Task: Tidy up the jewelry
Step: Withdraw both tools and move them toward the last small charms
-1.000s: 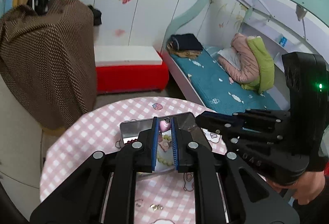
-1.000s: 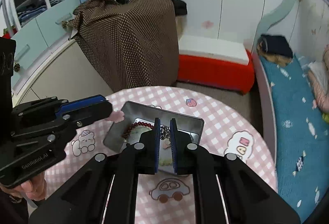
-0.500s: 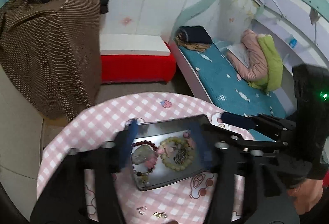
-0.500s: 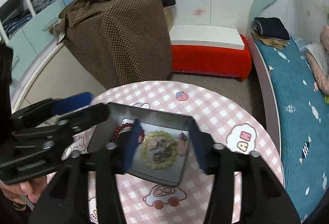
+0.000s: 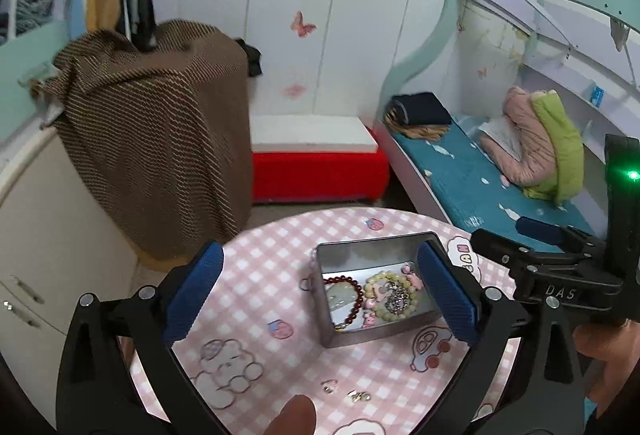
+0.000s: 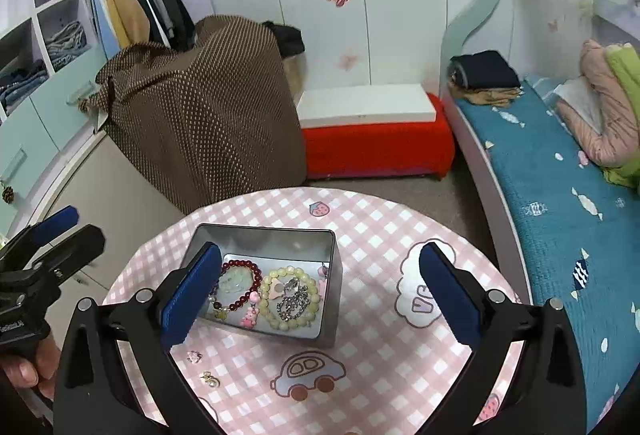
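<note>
Left wrist view: the left gripper [image 5: 320, 287] has just been opening, its blue pads now spread wide w/ nothing held. A metal tin [image 5: 380, 331] sits on the pink checked table [image 5: 256, 267], w/ a red bead bracelet [image 5: 348, 281] and a pale bead bracelet [image 5: 390, 297] inside. Two small earrings [image 5: 344, 393] lie on the cloth near the tin

Right wrist view: the right gripper [image 6: 320, 291] has also just been opening, pads wide apart & empty, above the tin [image 6: 332, 295]. A silver chain [image 6: 294, 301] lies inside the pale bracelet [image 6: 290, 297]
</note>
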Available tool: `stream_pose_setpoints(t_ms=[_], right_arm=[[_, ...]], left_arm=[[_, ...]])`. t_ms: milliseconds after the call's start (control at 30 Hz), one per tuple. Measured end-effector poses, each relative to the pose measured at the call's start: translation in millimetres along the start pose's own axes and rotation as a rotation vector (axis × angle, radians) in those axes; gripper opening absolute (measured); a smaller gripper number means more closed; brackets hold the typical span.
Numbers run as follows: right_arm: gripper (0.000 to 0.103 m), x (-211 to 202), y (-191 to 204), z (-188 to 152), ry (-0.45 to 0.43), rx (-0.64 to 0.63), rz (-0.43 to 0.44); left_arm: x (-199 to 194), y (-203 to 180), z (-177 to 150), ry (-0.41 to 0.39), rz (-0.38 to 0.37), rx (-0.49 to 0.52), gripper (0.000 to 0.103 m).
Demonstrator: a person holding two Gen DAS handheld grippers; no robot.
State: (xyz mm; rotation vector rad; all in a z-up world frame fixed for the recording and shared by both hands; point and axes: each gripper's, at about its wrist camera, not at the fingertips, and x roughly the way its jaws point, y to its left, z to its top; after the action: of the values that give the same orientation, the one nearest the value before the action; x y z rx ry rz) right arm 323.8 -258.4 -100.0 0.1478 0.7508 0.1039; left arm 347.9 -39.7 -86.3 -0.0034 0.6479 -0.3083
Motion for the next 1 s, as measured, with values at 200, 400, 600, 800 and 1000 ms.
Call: stream_pose_setpoints(t_ms=[200,400,600,800,1000], right_arm=[[0.095,-32,12,-14,-0.064,-0.009,-0.025],[0.095,-54,27,-34,-0.096,-0.038,-0.028],[0.095,-66,41,-56,-0.104,-0.08,-0.052],[0.095,-35,57,-93,0.013,-0.152,-0.021],[0.095,4,72,-116,0.119,-0.2,0.008]], left_arm=[[-40,5,-13,-0.075,0.055,-0.01,0.098],[-66,14,-32,-0.11,0.095,-0.038,0.098],[-86,16,-59,-0.127,0.16,-0.039,0.098],[-76,23,-97,-0.05,0.185,-0.049,0.098],[-54,32,-123,0.034,0.192,-0.066,0.098]])
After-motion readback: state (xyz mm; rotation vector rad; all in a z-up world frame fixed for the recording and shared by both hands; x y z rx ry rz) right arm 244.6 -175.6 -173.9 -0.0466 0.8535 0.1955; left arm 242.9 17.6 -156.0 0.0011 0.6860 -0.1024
